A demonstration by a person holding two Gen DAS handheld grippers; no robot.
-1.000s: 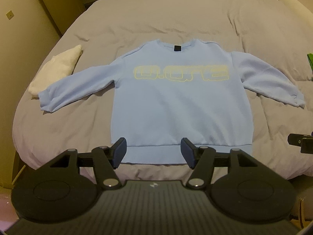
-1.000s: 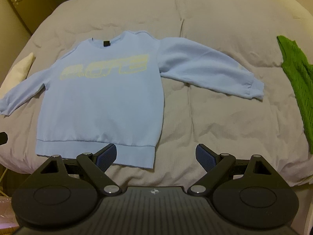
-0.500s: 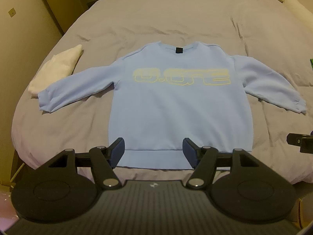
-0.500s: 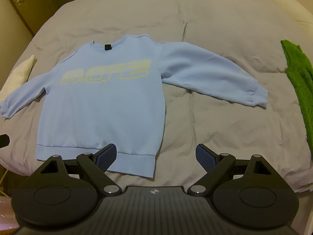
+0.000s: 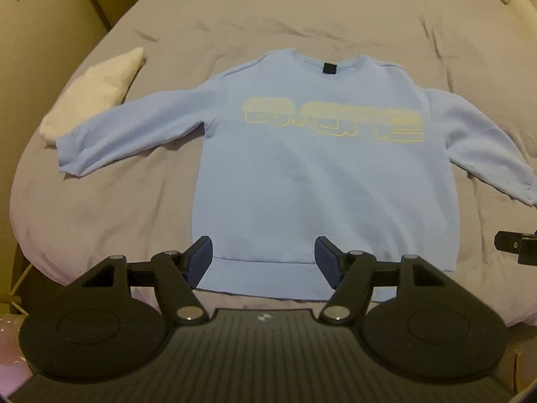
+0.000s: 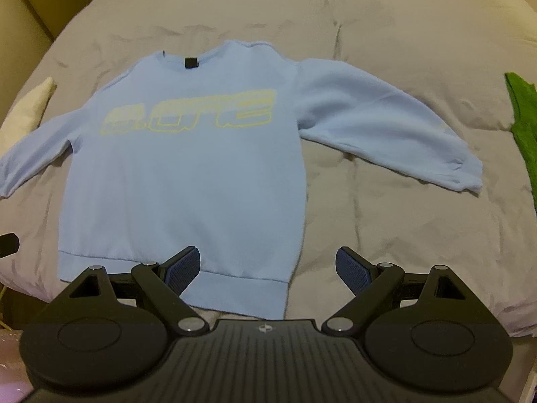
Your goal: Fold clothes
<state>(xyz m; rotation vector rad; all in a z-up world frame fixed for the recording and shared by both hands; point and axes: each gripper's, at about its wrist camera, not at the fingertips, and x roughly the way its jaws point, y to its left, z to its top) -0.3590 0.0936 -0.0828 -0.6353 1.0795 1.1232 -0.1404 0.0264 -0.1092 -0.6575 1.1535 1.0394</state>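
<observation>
A light blue sweatshirt (image 5: 322, 181) with yellow lettering lies flat and face up on the grey bed, both sleeves spread out; it also shows in the right wrist view (image 6: 188, 174). My left gripper (image 5: 263, 258) is open and empty, above the left half of the hem. My right gripper (image 6: 266, 267) is open and empty, above the hem's right corner. The tip of the right gripper (image 5: 517, 247) shows at the right edge of the left wrist view.
The grey duvet (image 5: 302, 20) covers the whole bed. A white folded cloth (image 5: 97, 90) lies by the left sleeve cuff. A green garment (image 6: 525, 117) lies at the bed's right side. A wall and cupboard doors stand at the left.
Both grippers have moved forward and a little lower toward the sweatshirt's hem, so the sweatshirt looks larger. Both jaws stay open. The sweatshirt has not moved.
</observation>
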